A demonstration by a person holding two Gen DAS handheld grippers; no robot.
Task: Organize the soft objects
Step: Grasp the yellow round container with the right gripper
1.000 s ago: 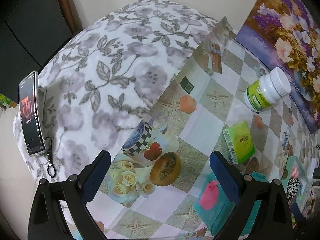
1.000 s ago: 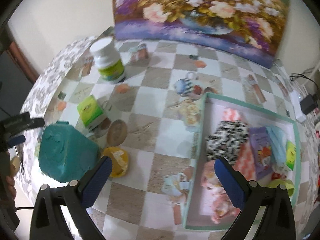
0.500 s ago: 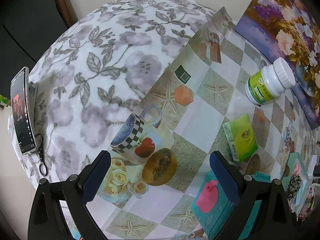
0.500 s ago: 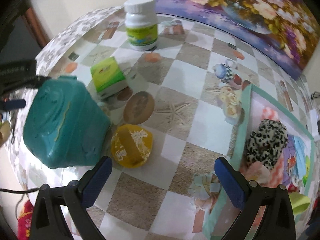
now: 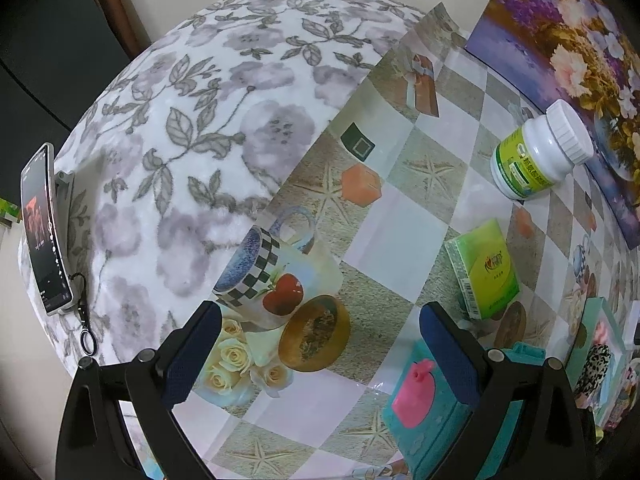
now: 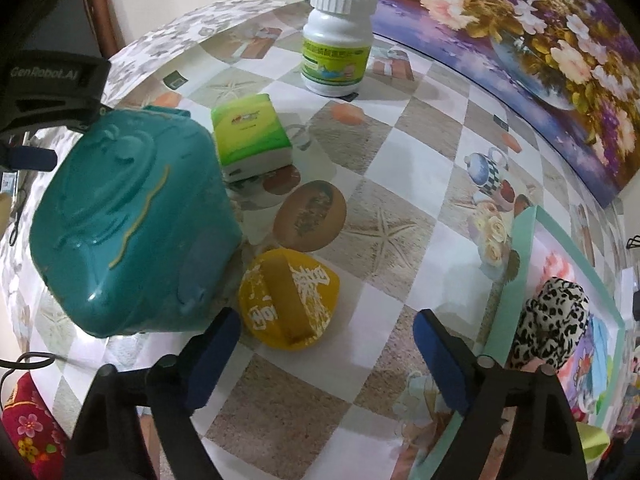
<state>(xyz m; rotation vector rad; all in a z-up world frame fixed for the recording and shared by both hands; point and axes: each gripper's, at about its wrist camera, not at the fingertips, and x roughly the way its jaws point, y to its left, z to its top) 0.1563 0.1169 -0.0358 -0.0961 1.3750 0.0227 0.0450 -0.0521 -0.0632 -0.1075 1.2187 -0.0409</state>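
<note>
A yellow soft pouch with white print lies on the table just ahead of my right gripper, which is open and empty. A teal plastic case stands to its left; it also shows in the left wrist view with a pink apple on its lid. A green tissue pack lies behind the pouch and shows in the left wrist view. A teal-rimmed tray at the right holds a leopard-print cloth and other soft items. My left gripper is open and empty over the tablecloth.
A white pill bottle with a green label stands at the back, in front of a flower painting. A floral blanket covers the surface to the left, with a phone on a stand at its edge.
My right gripper has swung left and come in close to the yellow pouch and the teal case. My left gripper has shifted only slightly.
</note>
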